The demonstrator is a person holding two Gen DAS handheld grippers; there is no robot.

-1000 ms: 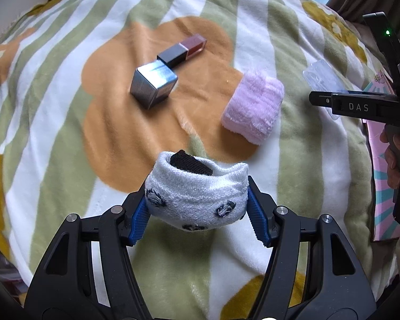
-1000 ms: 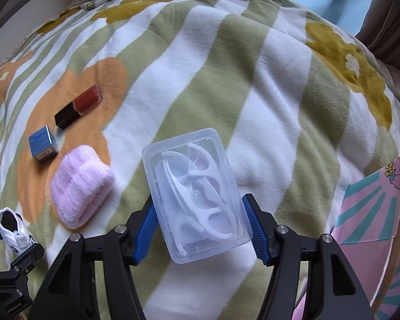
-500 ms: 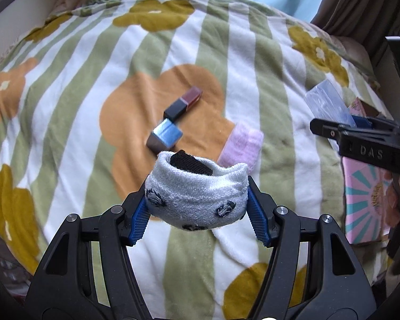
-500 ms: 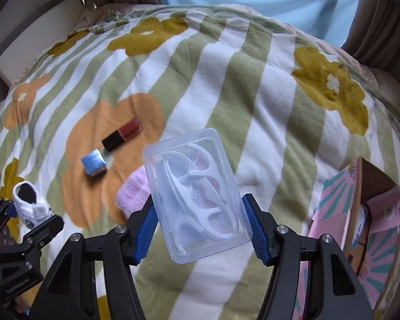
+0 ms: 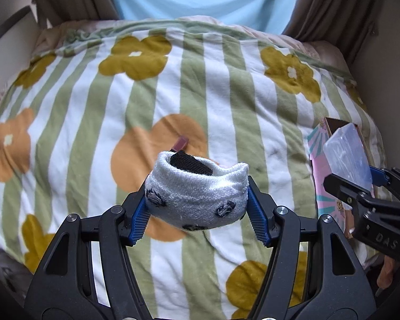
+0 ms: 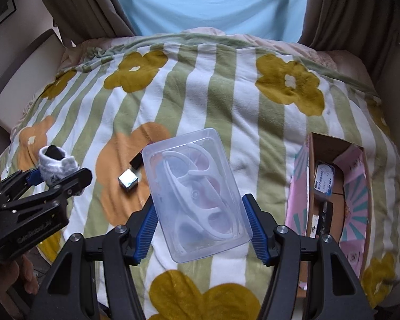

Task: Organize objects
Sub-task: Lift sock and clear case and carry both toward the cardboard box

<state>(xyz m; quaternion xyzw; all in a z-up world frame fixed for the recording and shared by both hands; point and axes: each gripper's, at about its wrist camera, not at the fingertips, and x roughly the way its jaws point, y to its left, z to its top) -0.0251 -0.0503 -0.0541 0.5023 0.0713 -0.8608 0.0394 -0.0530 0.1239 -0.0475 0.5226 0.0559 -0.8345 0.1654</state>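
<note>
- Leftmost, the left gripper (image 5: pixel 198 208) pinches a rolled white sock (image 5: pixel 197 194) with dark spots between its blue pads (image 5: pixel 139 220) — the roll is squeezed at both sides, its dark inner layer showing at the top, and it hangs above the blanket (image 5: pixel 93 112).
- Beneath and beyond it, that striped, flowered blanket covers the whole surface; in the left wrist view the sock hides most of the orange flower, and only the reddish end of a lipstick (image 5: pixel 180 144) peeks out above the roll.
- Further along, the right wrist view shows a small shiny metal cube (image 6: pixel 128 180) lying on the orange flower, with a dark piece just behind it, half covered by the held case.
- Next, the right gripper (image 6: pixel 200 229) clamps a clear plastic case (image 6: pixel 194 200) by its long sides; white plastic loops show through the lid. It is held above the blanket, tilted, and blocks the view of what lies straight under it.
- Rightmost, an open cardboard box (image 6: pixel 357 194) with a pink sunburst print sits on the blanket's edge — a small printed carton (image 6: pixel 324 180) and some darker items lie inside, too dim to name.
</note>
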